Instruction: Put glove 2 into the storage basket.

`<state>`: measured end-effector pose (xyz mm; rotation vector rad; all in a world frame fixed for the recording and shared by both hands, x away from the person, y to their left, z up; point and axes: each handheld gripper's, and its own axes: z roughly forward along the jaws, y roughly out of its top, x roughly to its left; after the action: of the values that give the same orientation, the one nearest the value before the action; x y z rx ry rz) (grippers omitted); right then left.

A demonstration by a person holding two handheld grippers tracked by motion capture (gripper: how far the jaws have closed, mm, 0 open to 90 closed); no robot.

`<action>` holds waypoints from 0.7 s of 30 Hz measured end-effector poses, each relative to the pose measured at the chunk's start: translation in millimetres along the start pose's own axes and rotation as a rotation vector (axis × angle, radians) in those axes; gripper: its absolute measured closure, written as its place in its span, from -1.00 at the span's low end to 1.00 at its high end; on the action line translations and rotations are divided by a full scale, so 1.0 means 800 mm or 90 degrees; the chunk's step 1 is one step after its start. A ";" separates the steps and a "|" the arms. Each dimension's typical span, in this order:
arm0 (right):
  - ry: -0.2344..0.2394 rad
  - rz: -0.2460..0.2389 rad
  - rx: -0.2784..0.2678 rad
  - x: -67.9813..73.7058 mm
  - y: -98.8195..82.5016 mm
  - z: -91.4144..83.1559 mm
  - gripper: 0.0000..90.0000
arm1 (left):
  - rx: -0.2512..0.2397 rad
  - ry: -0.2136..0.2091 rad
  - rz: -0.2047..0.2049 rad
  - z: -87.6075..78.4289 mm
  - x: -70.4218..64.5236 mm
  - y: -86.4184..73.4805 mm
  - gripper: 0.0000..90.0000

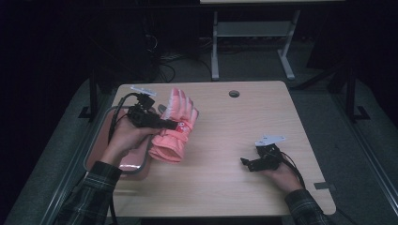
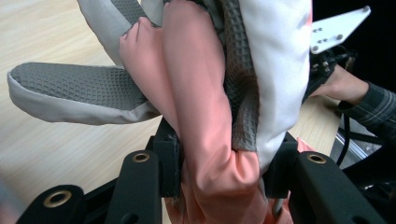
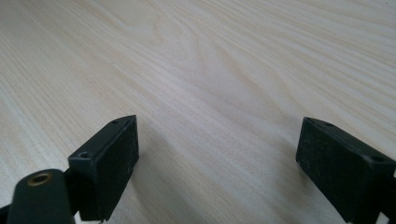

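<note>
A salmon-pink winter glove [image 1: 174, 133] with grey and white fingers hangs above the left part of the wooden table [image 1: 225, 187]. My left gripper [image 1: 170, 124] is shut on the glove around its middle, cuff hanging down and fingers pointing away. In the left gripper view the glove [image 2: 205, 93] is squeezed between both black jaws of the left gripper [image 2: 229, 168], and its grey textured thumb sticks out to the left. My right gripper [image 1: 246, 162] rests low over the table's right side. In the right gripper view, the right gripper [image 3: 217, 154] stands open over bare wood.
A grey-rimmed pink tray [image 1: 94, 150] sits at the table's left edge under my left forearm. A round cable hole [image 1: 234, 93] lies near the far edge. Another table's white legs [image 1: 215, 47] stand behind. The person's other hand [image 2: 343, 86] appears in the left gripper view.
</note>
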<state>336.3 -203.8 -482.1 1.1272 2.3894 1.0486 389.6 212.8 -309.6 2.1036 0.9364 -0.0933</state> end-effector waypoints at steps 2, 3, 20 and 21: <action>0.000 0.000 0.000 0.000 0.000 0.000 -0.72 | -0.005 0.010 -0.006 -0.014 0.008 -0.004 0.28; 0.000 0.000 0.000 0.000 0.000 0.000 -0.72 | -0.007 0.018 -0.011 -0.022 0.012 -0.007 0.28; -0.007 0.007 0.001 0.000 0.000 0.000 -0.72 | -0.022 0.090 -0.072 -0.091 0.077 -0.055 0.28; -0.008 0.008 0.001 0.000 0.000 0.000 -0.72 | -0.020 0.095 -0.075 -0.091 0.081 -0.058 0.28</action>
<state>336.7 -203.9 -482.0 1.1466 2.3770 1.0418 388.9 320.7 -315.0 2.0473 1.1439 0.0186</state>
